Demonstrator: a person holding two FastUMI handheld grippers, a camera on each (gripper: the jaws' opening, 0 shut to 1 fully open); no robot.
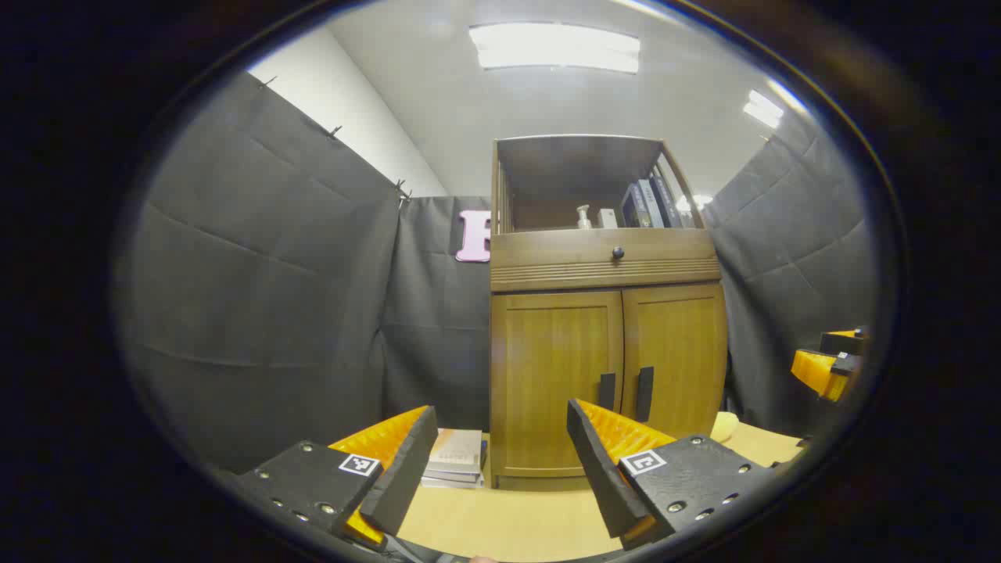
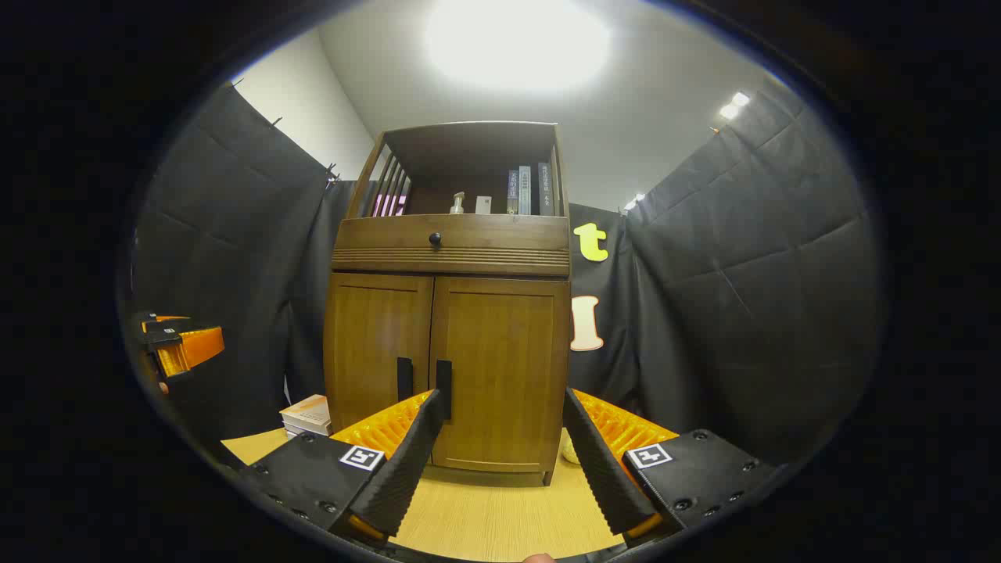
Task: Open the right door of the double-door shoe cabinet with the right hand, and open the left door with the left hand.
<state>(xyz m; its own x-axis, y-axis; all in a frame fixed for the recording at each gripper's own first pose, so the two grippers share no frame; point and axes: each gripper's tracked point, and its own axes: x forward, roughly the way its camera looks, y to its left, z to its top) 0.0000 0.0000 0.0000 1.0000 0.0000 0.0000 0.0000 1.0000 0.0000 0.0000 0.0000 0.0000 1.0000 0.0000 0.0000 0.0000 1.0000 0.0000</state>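
In the left gripper view, the left gripper (image 1: 500, 461) has its jaws spread wide and released, grasping nothing. Ahead, well apart from it, the shoe cabinet (image 1: 606, 313) stands on the bench (image 1: 508, 524) against the booth wall. Its two doors are both closed: the left door (image 1: 551, 375) and the right door (image 1: 680, 356) meet at the middle, each with one dark vertical handle, the left handle (image 1: 607, 391) and the right handle (image 1: 644, 393). Above the doors sits one drawer with a single round knob (image 1: 618, 252), and above that an open shelf with a few books (image 1: 647, 203). A small stack of books (image 1: 456, 457) lies on the bench just beside the cabinet.

In the right gripper view, the right gripper (image 2: 500, 453) is likewise released, jaws apart and empty, facing the same cabinet front, not yet touching the handles.

Judging from this, neither door has been opened; both steps remain.
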